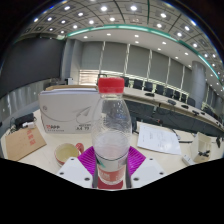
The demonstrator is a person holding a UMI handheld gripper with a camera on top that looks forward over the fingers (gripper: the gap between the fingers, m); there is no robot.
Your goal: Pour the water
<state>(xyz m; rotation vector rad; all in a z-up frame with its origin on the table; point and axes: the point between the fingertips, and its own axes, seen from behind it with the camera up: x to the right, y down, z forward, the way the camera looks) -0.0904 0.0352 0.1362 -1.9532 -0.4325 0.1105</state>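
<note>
1. Gripper view showed the tool (pixel 111 172) nearest of all, its two fingers reaching forward with their magenta pads (pixel 88 160) showing at either side of the base of a water bottle (pixel 112 135).
2. The bottle stood between those fingers, dead ahead and central; the pads looked pressed to its lower body on both sides, so I took the tool to be closed on it.
3. Its long axis ran straight up and down, red cap (pixel 111 86) on top, label band low near the pads. From where I stood, that was the relation that mattered: the bottle was upright, so pouring would call for a tilt about the tool's forward line, and the cap still on would have to come off first.
4. Just beyond, left of the bottle, a small pale cup (pixel 68 152) sat on the bench (pixel 165 140), near but not touching; it seemed the likely receiver.
5. Further left lay a brown box (pixel 22 140), and behind the cup a large white carton (pixel 68 113).
6. Farthest off were rows of desks, chairs and ceiling lights.
</note>
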